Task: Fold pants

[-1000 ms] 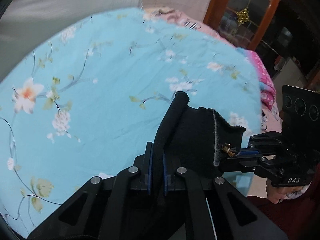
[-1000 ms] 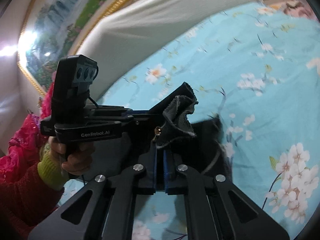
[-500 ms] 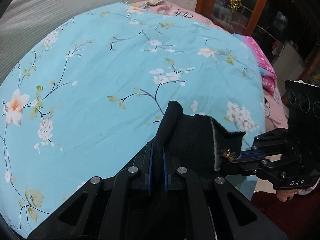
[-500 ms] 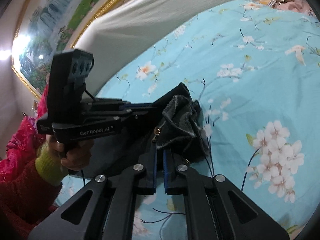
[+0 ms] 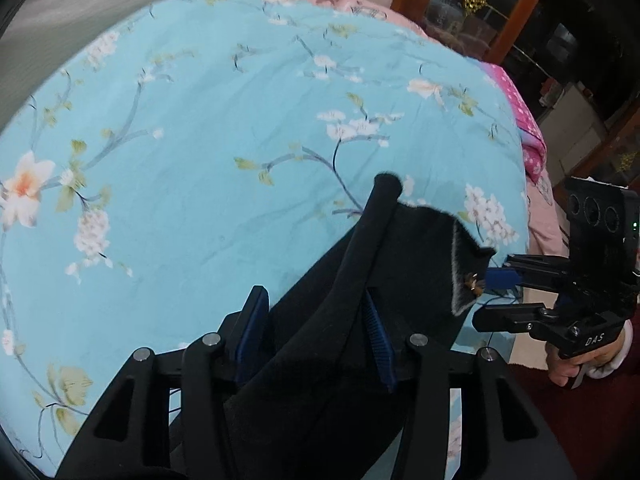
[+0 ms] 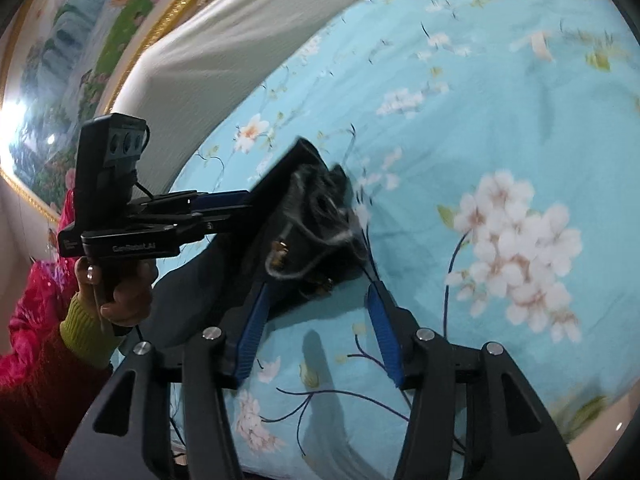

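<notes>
The black pants (image 5: 348, 320) lie on the blue floral bedsheet (image 5: 200, 140), waistband end bunched near the sheet's edge. The left gripper (image 5: 316, 312) has just been opening: its jaws stand apart, the waistband fabric loose between them, pads not pressing. The right gripper (image 6: 320, 304) has also just been opening: its jaws are spread, with the waistband corner by the left pad (image 6: 254, 320), unclamped.
</notes>
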`<action>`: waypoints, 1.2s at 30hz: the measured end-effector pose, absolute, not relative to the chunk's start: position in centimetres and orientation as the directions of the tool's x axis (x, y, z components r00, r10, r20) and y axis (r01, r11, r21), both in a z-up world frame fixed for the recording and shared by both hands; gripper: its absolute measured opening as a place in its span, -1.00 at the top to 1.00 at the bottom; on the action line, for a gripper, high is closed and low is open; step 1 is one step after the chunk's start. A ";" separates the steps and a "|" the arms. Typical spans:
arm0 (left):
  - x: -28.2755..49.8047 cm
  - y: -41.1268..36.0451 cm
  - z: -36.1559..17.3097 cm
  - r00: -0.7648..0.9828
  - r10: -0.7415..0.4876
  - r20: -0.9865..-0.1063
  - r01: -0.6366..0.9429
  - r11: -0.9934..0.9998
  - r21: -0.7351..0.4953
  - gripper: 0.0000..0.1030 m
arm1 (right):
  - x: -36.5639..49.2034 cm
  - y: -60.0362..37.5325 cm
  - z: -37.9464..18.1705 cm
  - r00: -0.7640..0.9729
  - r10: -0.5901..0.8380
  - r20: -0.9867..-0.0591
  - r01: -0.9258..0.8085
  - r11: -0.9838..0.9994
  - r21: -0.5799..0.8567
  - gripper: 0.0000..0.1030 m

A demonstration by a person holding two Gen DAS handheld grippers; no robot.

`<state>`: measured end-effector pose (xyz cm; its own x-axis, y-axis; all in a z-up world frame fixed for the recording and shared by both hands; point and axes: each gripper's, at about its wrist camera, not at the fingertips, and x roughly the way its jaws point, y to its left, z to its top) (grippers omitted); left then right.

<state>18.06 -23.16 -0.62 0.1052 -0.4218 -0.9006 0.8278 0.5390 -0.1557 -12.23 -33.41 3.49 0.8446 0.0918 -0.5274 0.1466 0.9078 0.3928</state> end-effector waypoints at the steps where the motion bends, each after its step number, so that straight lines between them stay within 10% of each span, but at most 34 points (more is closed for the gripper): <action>1: 18.3 -23.3 -0.9 0.094 -0.420 -0.902 0.826 0.539 -0.165 0.04 | -12.1 -33.4 3.4 0.851 0.092 -0.518 0.148 0.904 0.402 -0.02; 6: 19.7 -25.0 -2.0 -0.009 -0.440 -0.898 0.823 0.507 -0.257 0.04 | -9.8 -32.8 3.1 0.873 0.131 -0.470 0.096 0.898 0.429 0.04; 8: 19.9 -25.9 -2.8 -0.049 -0.429 -0.902 0.829 0.486 -0.276 0.04 | -9.1 -32.9 2.7 0.869 0.133 -0.476 0.093 0.902 0.422 0.76; 12: 20.3 -26.9 -3.1 -0.093 -0.451 -0.888 0.835 0.450 -0.317 0.01 | -10.3 -34.6 2.3 0.886 0.160 -0.436 0.082 0.870 0.486 0.79; 15: 19.7 -27.7 -2.8 -0.121 -0.478 -0.870 0.847 0.408 -0.342 0.61 | -10.7 -34.9 2.5 0.889 0.168 -0.426 0.073 0.867 0.493 0.79; 18: 19.1 -27.7 -2.2 -0.103 -0.505 -0.857 0.849 0.404 -0.340 0.76 | -10.9 -34.8 2.7 0.892 0.172 -0.419 0.063 0.868 0.492 0.79; 36: 15.6 -14.1 9.1 0.187 -0.682 -0.707 0.796 0.527 -0.298 0.81 | -8.9 -25.8 8.0 0.843 0.462 -0.276 -0.318 0.841 0.437 0.79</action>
